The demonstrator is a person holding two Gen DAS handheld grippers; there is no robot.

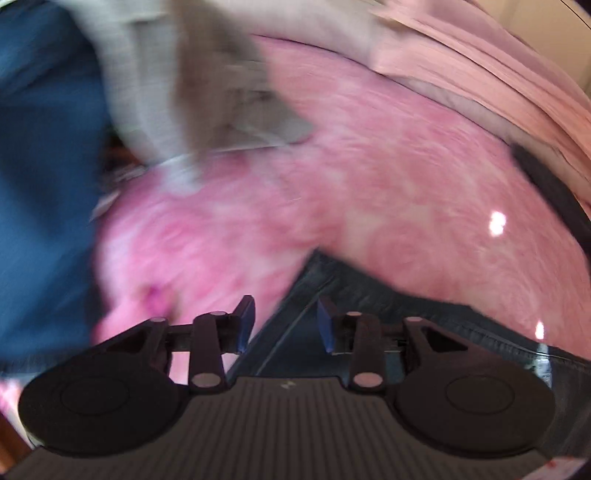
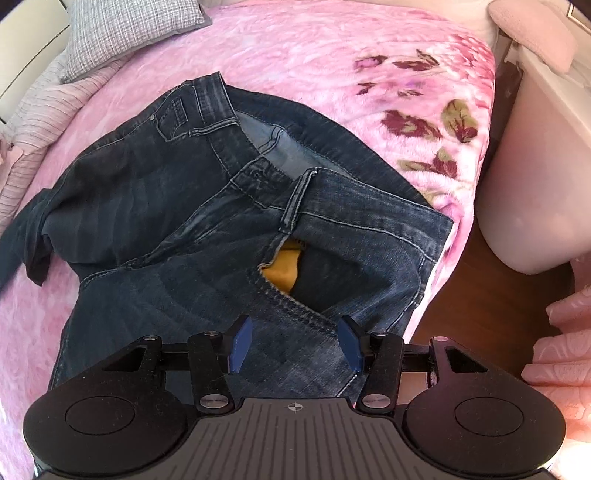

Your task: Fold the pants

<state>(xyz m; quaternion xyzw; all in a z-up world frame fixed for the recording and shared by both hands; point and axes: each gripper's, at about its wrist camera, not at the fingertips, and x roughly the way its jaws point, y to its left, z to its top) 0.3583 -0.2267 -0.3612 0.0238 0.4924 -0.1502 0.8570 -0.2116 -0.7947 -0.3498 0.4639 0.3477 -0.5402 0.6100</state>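
Dark blue jeans (image 2: pixel 177 206) lie rumpled on a pink floral blanket (image 2: pixel 332 66), waistband toward the far side, a leg folded across with a yellow patch (image 2: pixel 284 269) showing in a gap. My right gripper (image 2: pixel 293 345) hovers open just above the near part of the jeans, nothing between its blue pads (image 2: pixel 236 347). The left wrist view is motion-blurred. There my left gripper (image 1: pixel 286 325) is open above an edge of the jeans (image 1: pixel 369 295), with pink blanket (image 1: pixel 369 184) beyond.
A grey checked pillow (image 2: pixel 129 33) and striped pink bedding (image 2: pixel 40 110) lie at the far left. A white cabinet (image 2: pixel 535 184) and wood floor (image 2: pixel 480 288) are right of the bed. A blurred blue cloth (image 1: pixel 40 184) and grey cloth (image 1: pixel 192 92) fill the left wrist view's left side.
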